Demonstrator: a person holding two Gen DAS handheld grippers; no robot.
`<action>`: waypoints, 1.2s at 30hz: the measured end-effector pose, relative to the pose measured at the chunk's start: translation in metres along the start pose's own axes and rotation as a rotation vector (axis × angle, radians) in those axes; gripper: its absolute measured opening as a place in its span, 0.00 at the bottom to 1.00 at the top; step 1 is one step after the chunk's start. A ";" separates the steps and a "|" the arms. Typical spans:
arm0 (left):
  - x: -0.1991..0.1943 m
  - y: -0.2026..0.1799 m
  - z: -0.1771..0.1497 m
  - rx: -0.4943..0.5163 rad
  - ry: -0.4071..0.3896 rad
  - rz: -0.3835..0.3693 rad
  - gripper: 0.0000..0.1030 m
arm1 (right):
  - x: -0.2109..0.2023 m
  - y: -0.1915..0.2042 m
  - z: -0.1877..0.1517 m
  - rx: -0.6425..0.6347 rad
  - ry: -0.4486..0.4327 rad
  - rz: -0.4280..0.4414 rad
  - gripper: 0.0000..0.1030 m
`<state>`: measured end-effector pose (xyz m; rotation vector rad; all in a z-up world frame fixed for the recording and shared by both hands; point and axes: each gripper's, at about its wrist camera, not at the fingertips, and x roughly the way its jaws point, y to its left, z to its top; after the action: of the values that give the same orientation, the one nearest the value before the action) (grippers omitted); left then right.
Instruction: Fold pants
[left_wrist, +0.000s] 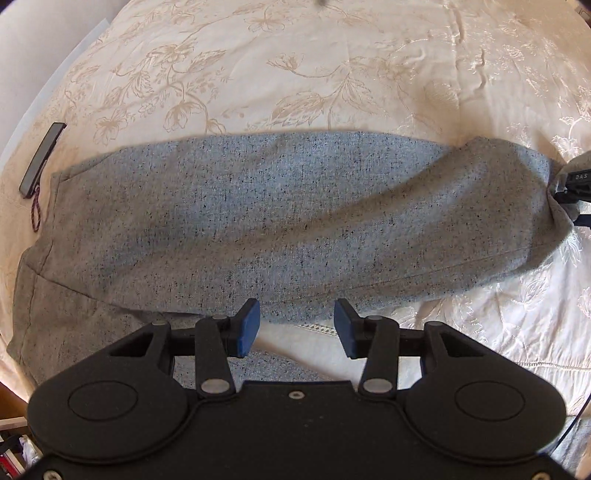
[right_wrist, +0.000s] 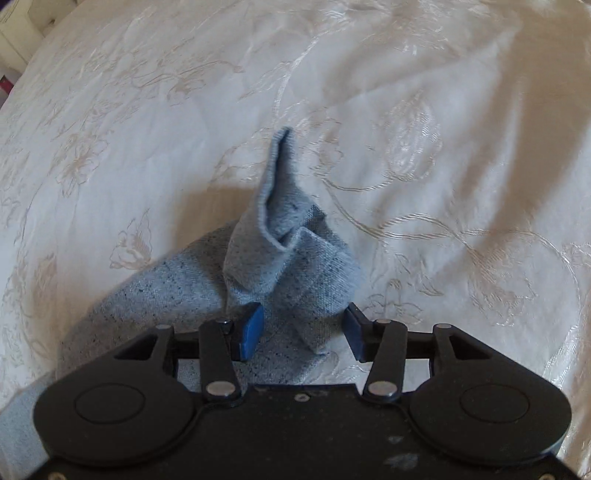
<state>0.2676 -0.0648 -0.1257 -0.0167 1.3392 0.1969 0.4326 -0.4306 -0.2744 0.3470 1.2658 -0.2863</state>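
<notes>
1. Start at the far left: a thin dark rectangular bar with a red braided cord lies on the cream floral-embroidered bedspread, just beside the waist end of the speckled grey knit pants. Keep the fabric from dragging over it.
2. The pants stretch across the bedspread from left to right, legs seemingly stacked; the hem end at the right is bunched and lifted.
3. Your left gripper hovers at the near edge of the pants, about mid-length. Its blue pads stand wide apart with nothing between them. Lower onto the near edge and pinch all layers at once, judging by how loosely the cloth lies.
4. Your right gripper has the crumpled hem sitting between its pads, which also look wide apart. Whether they actually press the fabric, you cannot tell from here.
5. Before carrying the hem toward the waist, confirm a firm bite; a loose knit like this will likely slip and twist.
</notes>
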 end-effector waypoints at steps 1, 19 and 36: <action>0.002 -0.001 0.001 0.005 0.001 -0.001 0.52 | -0.001 0.005 -0.001 -0.027 -0.005 -0.005 0.28; 0.018 -0.005 0.043 0.045 -0.047 -0.044 0.52 | -0.080 -0.060 0.029 0.151 -0.099 -0.122 0.31; 0.024 0.080 0.055 -0.077 -0.048 0.010 0.52 | -0.021 -0.018 0.027 0.350 0.072 -0.201 0.03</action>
<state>0.3138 0.0238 -0.1280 -0.0697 1.2836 0.2562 0.4430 -0.4573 -0.2490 0.5328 1.3232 -0.6767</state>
